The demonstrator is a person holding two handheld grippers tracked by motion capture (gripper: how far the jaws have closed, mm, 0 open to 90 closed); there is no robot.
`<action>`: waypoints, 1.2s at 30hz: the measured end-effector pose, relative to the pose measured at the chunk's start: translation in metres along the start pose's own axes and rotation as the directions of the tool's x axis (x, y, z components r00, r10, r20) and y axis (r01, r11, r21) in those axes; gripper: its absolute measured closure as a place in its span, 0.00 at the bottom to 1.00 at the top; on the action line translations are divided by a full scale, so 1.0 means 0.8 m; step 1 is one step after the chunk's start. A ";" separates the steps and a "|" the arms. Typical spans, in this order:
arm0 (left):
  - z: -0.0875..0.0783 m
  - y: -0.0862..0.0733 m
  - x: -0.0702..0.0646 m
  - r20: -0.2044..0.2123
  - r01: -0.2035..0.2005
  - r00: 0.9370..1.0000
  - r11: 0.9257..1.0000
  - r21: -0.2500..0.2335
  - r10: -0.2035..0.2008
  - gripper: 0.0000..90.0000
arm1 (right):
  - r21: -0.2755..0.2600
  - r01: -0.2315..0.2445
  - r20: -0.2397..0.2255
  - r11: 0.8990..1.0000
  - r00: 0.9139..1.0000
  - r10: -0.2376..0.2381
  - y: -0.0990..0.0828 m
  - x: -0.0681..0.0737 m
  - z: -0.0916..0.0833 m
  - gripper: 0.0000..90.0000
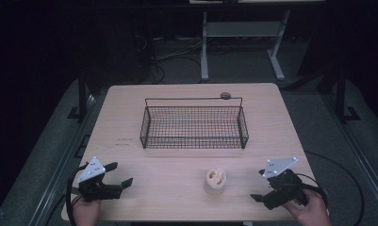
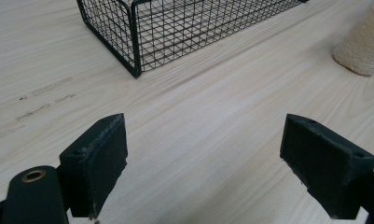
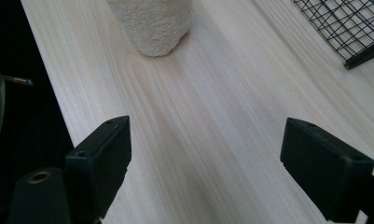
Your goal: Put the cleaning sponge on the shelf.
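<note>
Loofah (image 1: 215,181) upright on table (image 1: 130,103), near front edge, between both grippers and touched by neither; well apart from basket (image 1: 194,126), which sits mid-table farther back. Judged barely begun: nothing picked up, nothing in basket, so approach, grasp, carry and drop all left, if basket is indeed the goal. Going left to right: left gripper (image 1: 118,175) low over front-left corner, jaws wide apart, nothing between them but bare wood; black, blocky pads (image 2: 103,161) with slightly frayed edges, grey three-cornered plate on top. Next, basket: black wire mesh, rectangular, fine grid walls, thin handle bar across back with small round knob; empty as far as visible. Then loofah: short pale cylinder, cream, coarse fibrous sides like a dried sponge, two hollows in top face; probably light and somewhat squashy under a grip. Last, right gripper (image 1: 259,188) at front-right, jaws likewise spread wide and empty, pointed toward loofah, seen ahead in right gripper view (image 3: 152,25). Tabletop: light wood grain, smooth, faint marks near left side.
</note>
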State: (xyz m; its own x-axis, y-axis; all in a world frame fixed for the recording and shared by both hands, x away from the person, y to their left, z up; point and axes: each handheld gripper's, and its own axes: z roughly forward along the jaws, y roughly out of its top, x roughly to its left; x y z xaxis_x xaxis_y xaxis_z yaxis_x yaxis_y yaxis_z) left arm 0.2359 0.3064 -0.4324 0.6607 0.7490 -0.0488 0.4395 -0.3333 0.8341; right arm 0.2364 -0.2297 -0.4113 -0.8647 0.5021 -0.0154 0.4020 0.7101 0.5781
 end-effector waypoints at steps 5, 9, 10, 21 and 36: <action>0.001 0.000 0.001 0.002 -0.001 1.000 1.000 0.000 0.001 0.15 | 0.015 0.022 -0.013 1.000 1.000 -0.022 0.006 0.001 0.000 0.18; 0.001 0.000 0.001 0.003 -0.002 1.000 1.000 -0.001 0.002 0.15 | 0.017 0.036 -0.014 0.999 0.999 -0.036 0.011 0.002 0.001 0.18; 0.001 0.000 0.001 0.003 -0.003 1.000 1.000 -0.001 0.003 0.15 | 0.015 0.041 -0.018 0.999 0.999 -0.040 0.013 0.002 0.001 0.18; 0.001 0.000 0.002 0.004 -0.002 1.000 1.000 0.003 0.002 0.15 | 0.042 0.090 -0.039 0.995 0.995 -0.088 0.034 0.006 0.006 0.18; 0.000 -0.001 0.003 0.004 -0.002 1.000 1.000 -0.001 0.002 0.15 | 0.064 0.134 -0.063 0.989 0.989 -0.130 0.049 0.010 0.014 0.18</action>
State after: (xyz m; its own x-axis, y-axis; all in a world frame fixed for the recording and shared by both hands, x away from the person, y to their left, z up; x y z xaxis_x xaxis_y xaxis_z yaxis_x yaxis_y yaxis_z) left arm 0.2374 0.3081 -0.4331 0.6637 0.7464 -0.0494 0.4378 -0.3340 0.8347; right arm 0.2485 -0.1921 -0.3975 -0.9269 0.3733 -0.0387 0.3010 0.8012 0.5172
